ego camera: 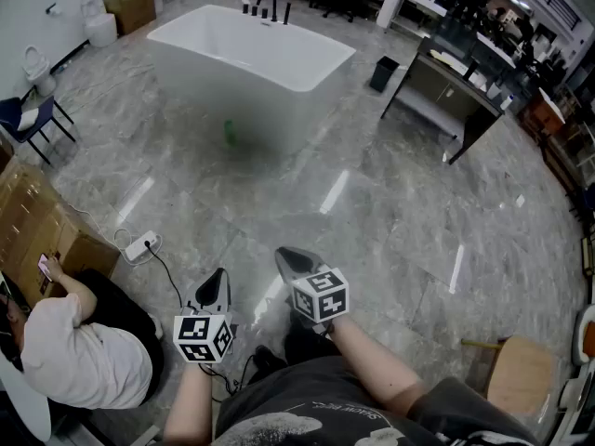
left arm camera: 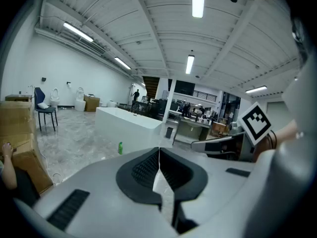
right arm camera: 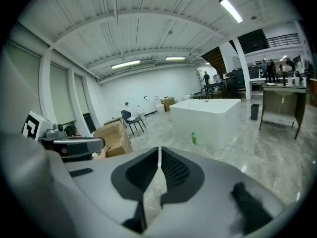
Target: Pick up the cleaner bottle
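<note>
- Cleaner bottle: small, green, standing on the floor at the foot of the bathtub, against its near wall; well apart from both grippers.
- Left gripper: fingers pressed together, holding nothing.
- Right gripper: fingers likewise closed and empty.
- Step in hand: the approach. Next, likely walk over and open one gripper.
- Hard to make out: the bottle's cap and label, too small and blurred.

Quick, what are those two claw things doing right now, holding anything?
Left gripper: closed, jaws together, holding nothing.
Right gripper: closed, jaws together, holding nothing.
</note>
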The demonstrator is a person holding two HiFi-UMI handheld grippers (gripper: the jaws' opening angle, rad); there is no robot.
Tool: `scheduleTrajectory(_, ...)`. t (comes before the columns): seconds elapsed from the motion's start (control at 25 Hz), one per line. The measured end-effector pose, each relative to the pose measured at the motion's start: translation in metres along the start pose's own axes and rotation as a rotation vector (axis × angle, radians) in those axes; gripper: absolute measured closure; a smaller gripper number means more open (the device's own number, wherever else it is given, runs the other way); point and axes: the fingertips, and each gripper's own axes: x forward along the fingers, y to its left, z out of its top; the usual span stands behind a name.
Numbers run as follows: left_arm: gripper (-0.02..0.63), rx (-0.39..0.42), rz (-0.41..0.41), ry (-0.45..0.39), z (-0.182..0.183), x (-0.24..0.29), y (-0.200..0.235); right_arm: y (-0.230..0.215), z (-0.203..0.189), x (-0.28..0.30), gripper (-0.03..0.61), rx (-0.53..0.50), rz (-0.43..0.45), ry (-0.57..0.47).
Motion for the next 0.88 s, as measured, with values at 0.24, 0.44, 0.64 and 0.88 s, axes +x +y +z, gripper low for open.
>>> scheduleTrajectory(0.24, 0.598, 0.026, -0.019, -0.009, 0.006, 0.0, -0.02, -0.007, 0.001, -0.02, 0.541, -0.02, -0.017, -0.005)
scheduleTrajectory(0.44, 0.598, 0.036, -0.03, -0.016, 0.007, -0.009, -0.031, -0.008, 0.004, -0.033, 0.541, -0.033, -0.025, -0.014)
scheduleTrajectory(0.64, 0.598, 0.019, -0.016, -0.009, -0.004, -0.027, -0.021, 0.004, -0.003, -0.04, 0.541, -0.015, -0.026, -0.05)
scheduleTrajectory(0.88, 0.598, 0.005, -0.019, 0.02, -0.01, -0.019, -0.009, -0.014, -0.005, -0.034, 0.541, 0.059, -0.051, -0.073)
